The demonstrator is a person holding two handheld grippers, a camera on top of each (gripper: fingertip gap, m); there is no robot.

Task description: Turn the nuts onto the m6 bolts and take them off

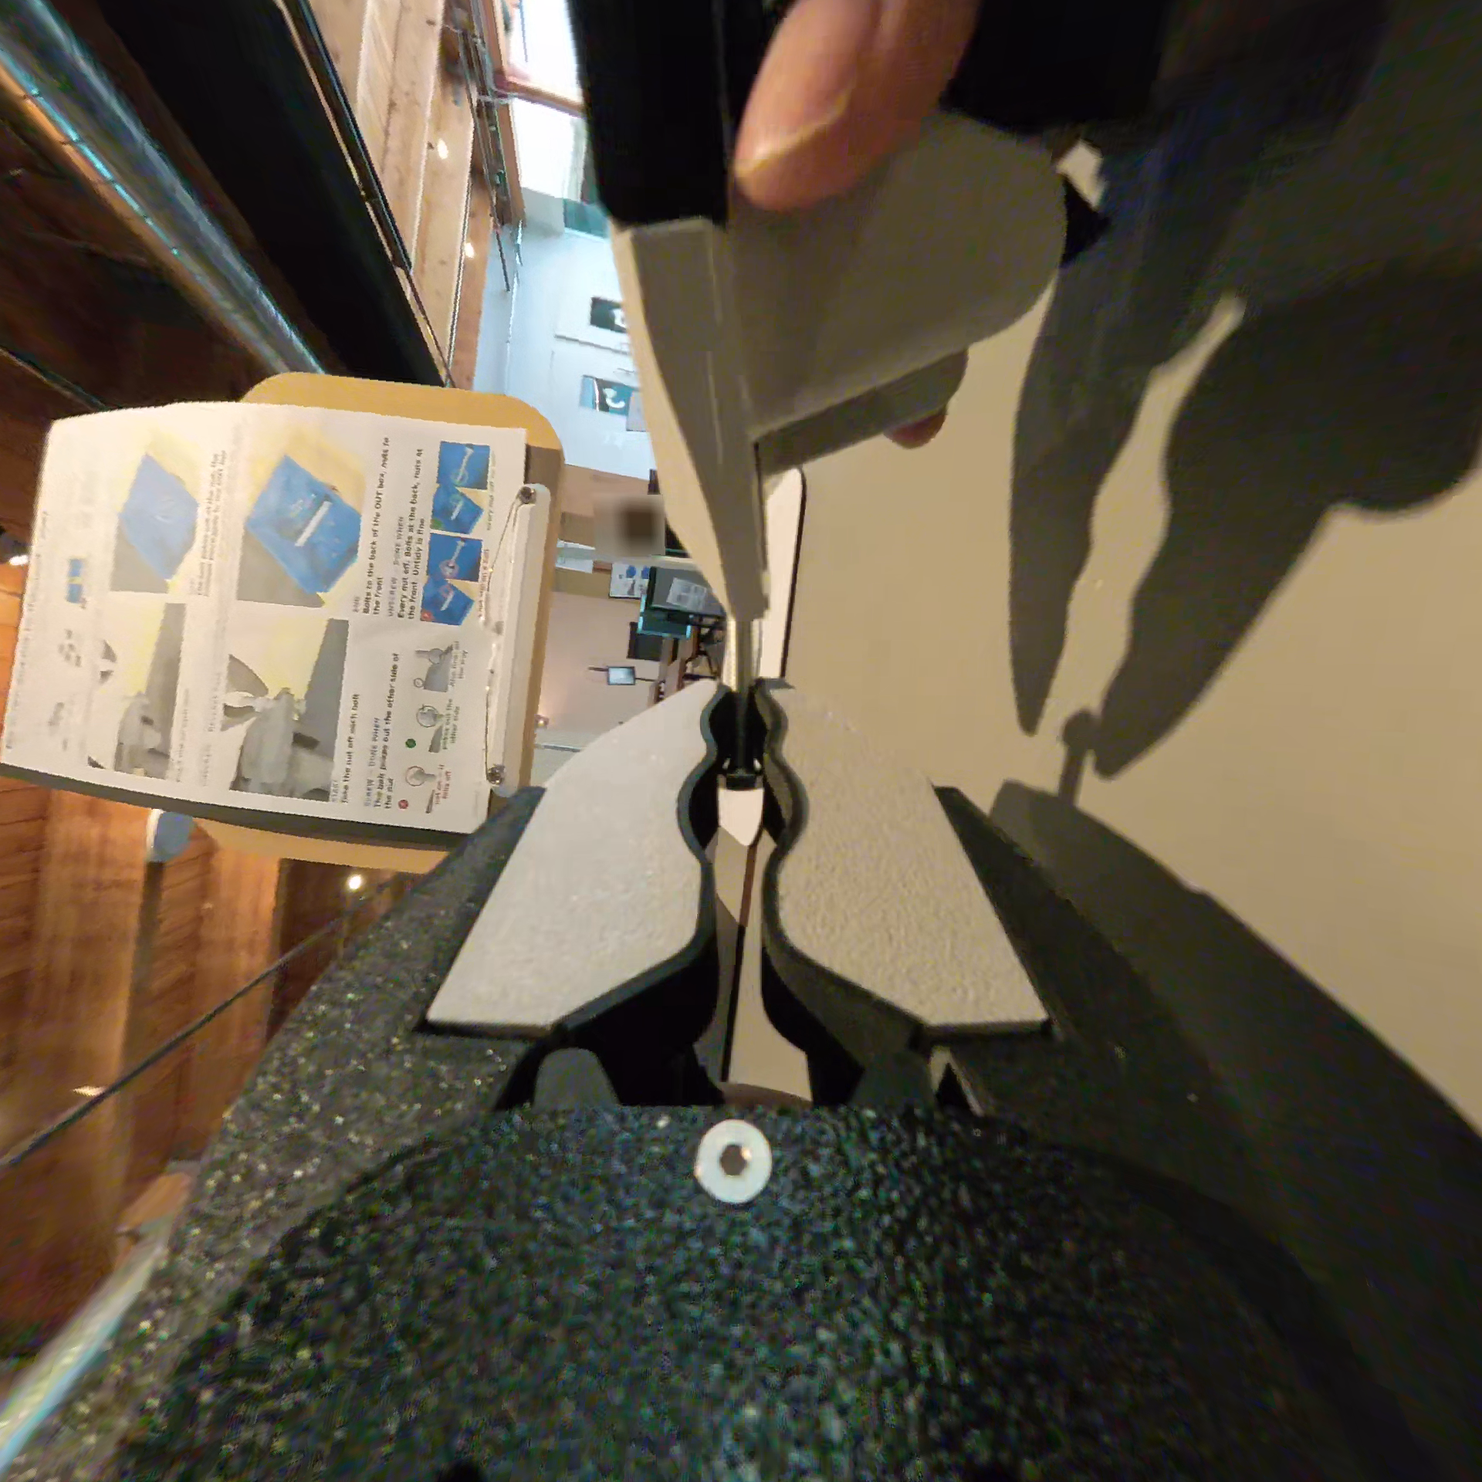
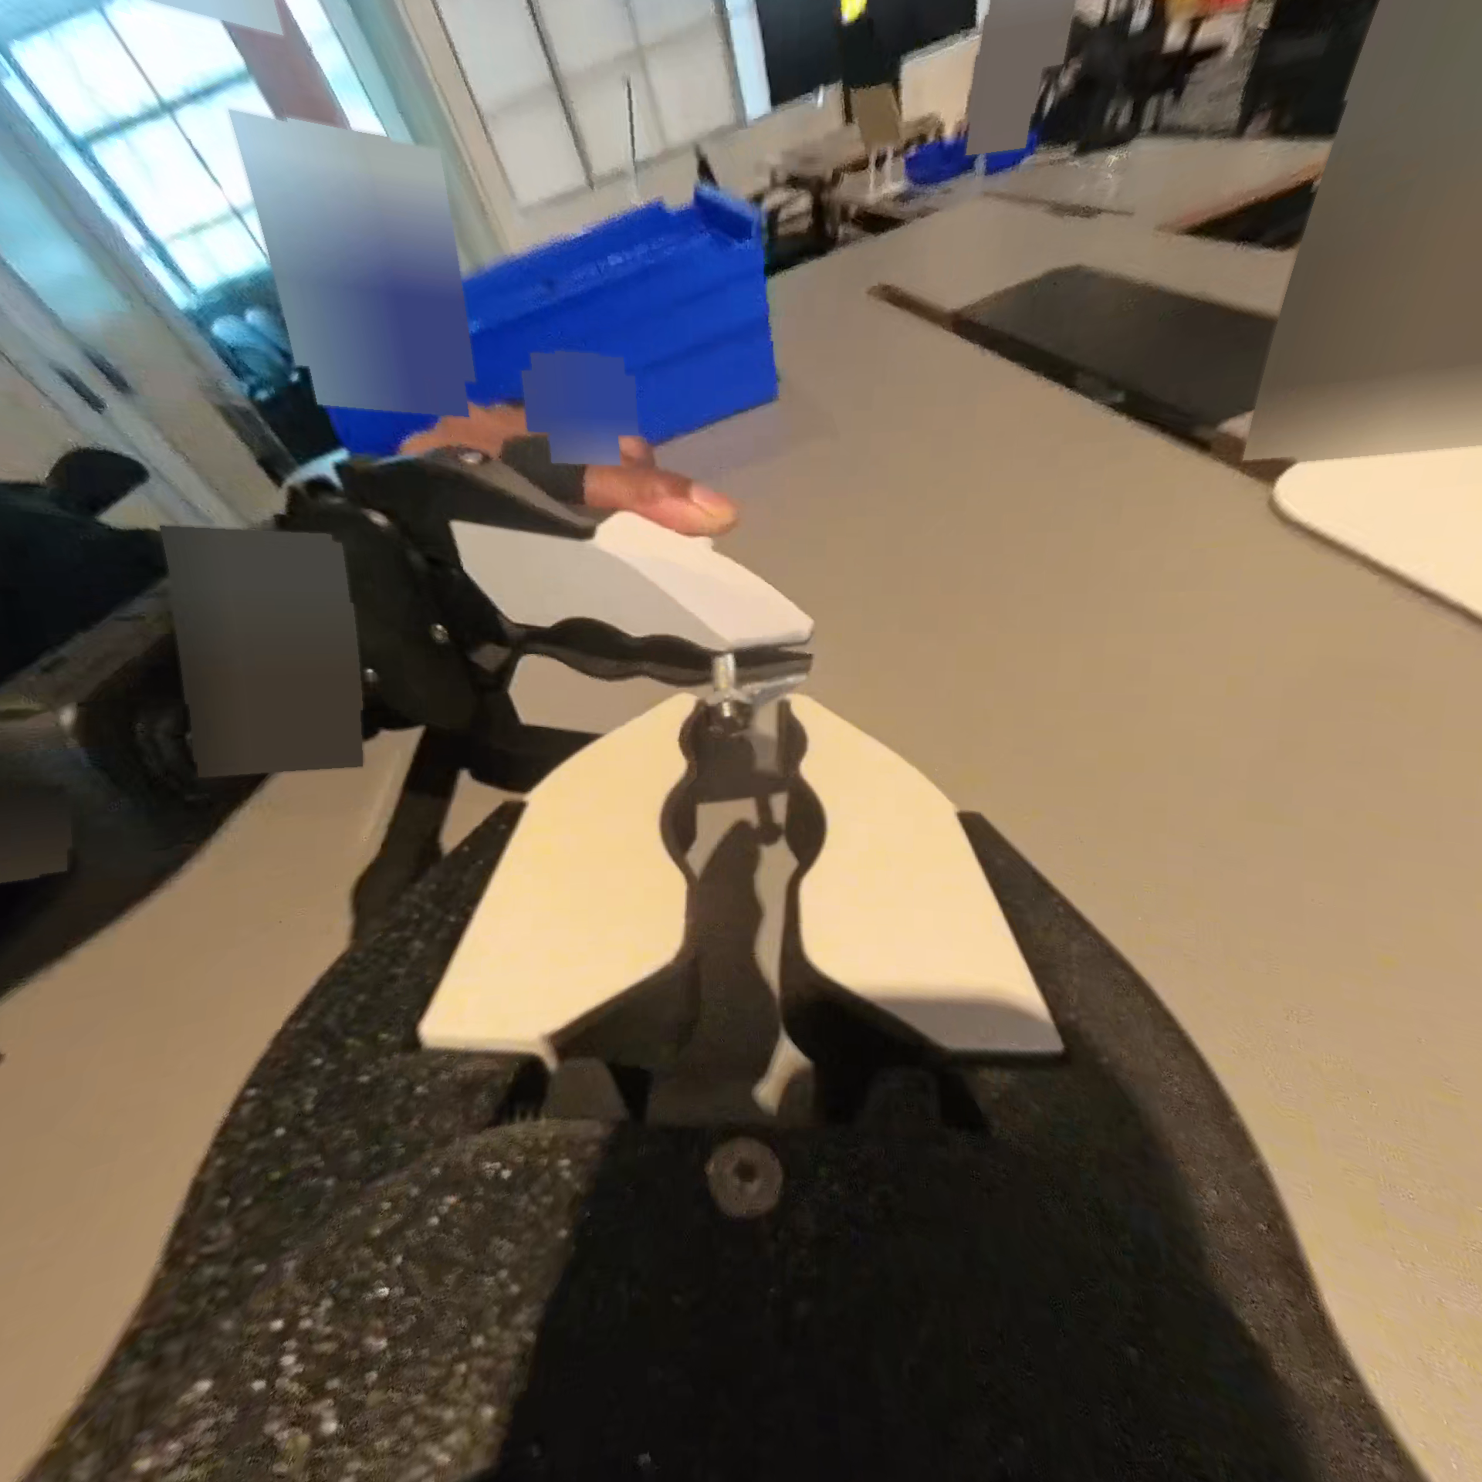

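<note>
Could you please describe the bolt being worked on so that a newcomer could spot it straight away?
Start at the grey table, in front of the blue bin, where the two grippers meet tip to tip. Bridging them is the bolt, a short silver threaded piece; it is the only shiny metal between the pale fingers.

1. The left gripper (image 1: 742, 722) is made of rough, speckled black plastic, with matt pale finger plates.
2. The bolt (image 2: 726, 682) looks like shiny bare metal, though it is blurred.
3. The table (image 2: 1042, 722) is seen as smooth and matt.
4. A printed paper sheet (image 1: 265, 609) is fixed on a wooden board (image 1: 529, 433).
</note>
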